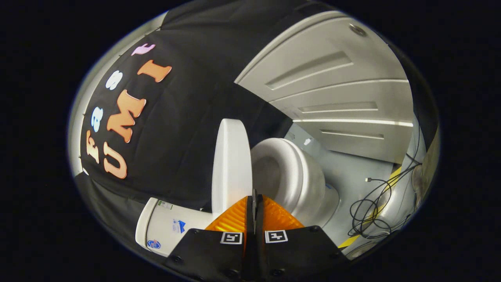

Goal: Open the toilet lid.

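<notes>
Toilet lid (231, 164) is swung up off the bowl (291, 176), standing edge-on just ahead of the gripper (254, 196), tank (164, 231) off to one side. Fingers are pressed together, nothing between them. Tangle of black cable (370, 213) lies on the floor past the bowl.

The pale grey floor (352, 176) is carrying the white toilet (301, 180), which is standing on it beyond the claw's closed-together fingers. A tangle of black cable (368, 213) is lying on the floor beside the toilet, crossing a yellow stripe (354, 238) running along it.
</notes>
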Demonstrator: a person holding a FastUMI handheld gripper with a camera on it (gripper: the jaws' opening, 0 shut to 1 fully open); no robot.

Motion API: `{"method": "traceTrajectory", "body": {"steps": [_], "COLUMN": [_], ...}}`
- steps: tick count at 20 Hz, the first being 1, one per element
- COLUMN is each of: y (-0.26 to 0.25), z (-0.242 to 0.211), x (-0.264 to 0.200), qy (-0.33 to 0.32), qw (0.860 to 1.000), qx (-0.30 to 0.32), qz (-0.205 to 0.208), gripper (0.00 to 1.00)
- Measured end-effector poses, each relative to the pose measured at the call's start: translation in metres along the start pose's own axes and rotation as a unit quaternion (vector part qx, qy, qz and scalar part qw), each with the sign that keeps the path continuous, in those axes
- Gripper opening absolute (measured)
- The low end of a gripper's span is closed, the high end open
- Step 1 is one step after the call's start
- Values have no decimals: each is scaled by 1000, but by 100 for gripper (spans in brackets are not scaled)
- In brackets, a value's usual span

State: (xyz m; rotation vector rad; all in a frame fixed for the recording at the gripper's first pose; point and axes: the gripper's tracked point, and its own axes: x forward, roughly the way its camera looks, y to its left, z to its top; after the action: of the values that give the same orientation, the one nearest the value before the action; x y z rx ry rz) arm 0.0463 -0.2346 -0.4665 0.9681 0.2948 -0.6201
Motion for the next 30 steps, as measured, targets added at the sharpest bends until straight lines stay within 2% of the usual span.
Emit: {"method": "traceTrajectory", "body": {"steps": [3,6,16,25,30], "y": [56,88,184,266,294], "z": [-2,-9,-37,-94,-121], "x": [-19,-27,-49,-64,-66], "qy": [-7,0,2,9,7], "qw": [998,991,977,953,945], "qx": [-56,-134,-191,-269,-293], "qz": [28,27,92,140,144], "gripper": [7,7,7,7,7]}}
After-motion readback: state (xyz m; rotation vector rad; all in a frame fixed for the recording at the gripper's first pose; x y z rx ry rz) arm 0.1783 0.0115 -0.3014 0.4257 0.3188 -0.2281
